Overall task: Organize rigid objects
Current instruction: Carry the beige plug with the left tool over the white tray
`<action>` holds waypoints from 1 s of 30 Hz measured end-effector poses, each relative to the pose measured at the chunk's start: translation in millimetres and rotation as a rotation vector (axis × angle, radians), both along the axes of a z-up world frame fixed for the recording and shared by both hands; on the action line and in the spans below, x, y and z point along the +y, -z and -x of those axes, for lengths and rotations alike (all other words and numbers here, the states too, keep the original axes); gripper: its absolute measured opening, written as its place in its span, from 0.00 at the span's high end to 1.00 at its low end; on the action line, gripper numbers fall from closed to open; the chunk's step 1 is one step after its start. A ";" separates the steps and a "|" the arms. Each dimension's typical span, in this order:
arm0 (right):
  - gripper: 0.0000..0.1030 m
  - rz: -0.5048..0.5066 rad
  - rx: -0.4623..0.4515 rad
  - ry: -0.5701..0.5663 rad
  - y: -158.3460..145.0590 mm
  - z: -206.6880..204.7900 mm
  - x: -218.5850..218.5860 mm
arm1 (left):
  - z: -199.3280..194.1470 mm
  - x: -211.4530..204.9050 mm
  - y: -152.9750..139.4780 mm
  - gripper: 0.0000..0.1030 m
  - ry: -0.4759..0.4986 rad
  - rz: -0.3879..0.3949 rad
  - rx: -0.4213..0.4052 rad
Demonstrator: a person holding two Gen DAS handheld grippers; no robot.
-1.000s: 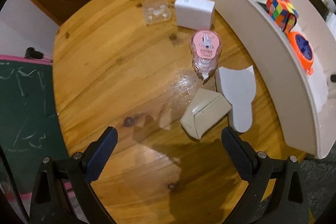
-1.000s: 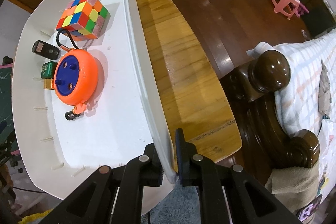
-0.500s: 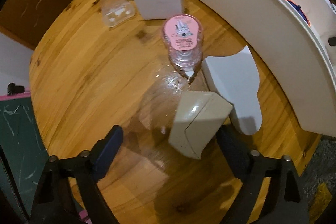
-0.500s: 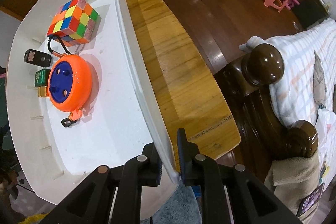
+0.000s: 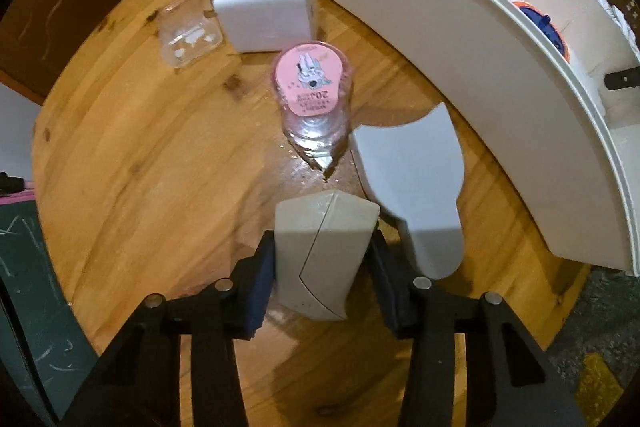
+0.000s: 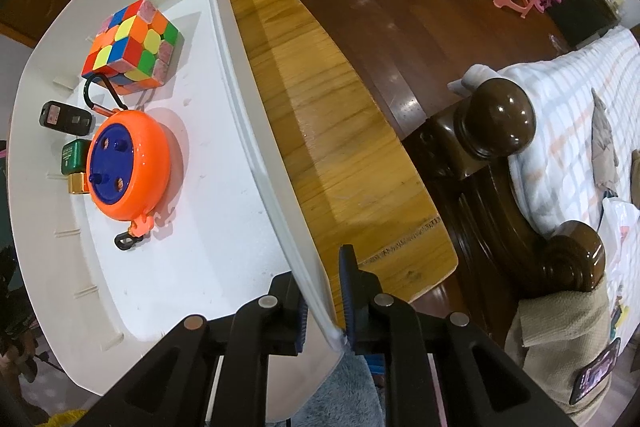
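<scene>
left gripper [image 5: 322,261] closing, down from a wide spread a second ago, pads now against both flanks of the beige wedge-shaped case [image 5: 324,255]. a second ago that case lay at 6 o'clock of the bottle, well ahead of the open fingers and tilted; now sits square between them, at 6 o'clock in the left wrist view, on the round wooden table [image 5: 132,155]. camera nearer the tabletop than before, everything larger and shifted. pink-capped clear bottle [image 5: 310,89] upright at 12 o'clock of the case, near but apart. pale flat cut-out sheet [image 5: 412,183] just beside the case at 2 o'clock, as before. white box [image 5: 266,13] at 12 o'clock of the bottle, clear plastic case [image 5: 188,29] at 9 o'clock of that box; both unmoved on the table.

right gripper [image 6: 323,301] narrow, clamped on the wall of the white bin [image 6: 224,235] at 6 o'clock in the right wrist view, same hold as a second ago. inside the bin, unchanged: colour cube [image 6: 130,47] at 11 o'clock, orange reel with blue face [image 6: 128,165] at 9 o'clock of centre, black key fob [image 6: 66,117] and small green box [image 6: 74,157] at its 9 o'clock side. bin slightly turned in view against the earlier frame. bed post and floor at 3 o'clock.
</scene>
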State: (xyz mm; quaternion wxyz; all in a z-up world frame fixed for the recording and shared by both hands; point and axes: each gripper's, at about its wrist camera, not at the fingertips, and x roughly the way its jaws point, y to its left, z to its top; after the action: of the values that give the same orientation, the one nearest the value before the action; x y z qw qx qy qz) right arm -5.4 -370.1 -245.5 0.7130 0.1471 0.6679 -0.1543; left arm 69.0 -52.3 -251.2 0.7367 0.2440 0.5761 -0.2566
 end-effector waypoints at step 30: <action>0.84 -0.045 -0.049 -0.098 -9.2 4.5 3.3 | 39.6 -37.8 -136.2 0.53 -0.119 0.136 -0.170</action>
State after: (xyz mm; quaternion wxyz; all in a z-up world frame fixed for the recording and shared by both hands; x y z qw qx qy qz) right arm -10.0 -366.8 -236.3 0.7324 0.1338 0.6600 -0.1004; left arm 29.4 -90.2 -115.0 0.8116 0.1799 0.5062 -0.2295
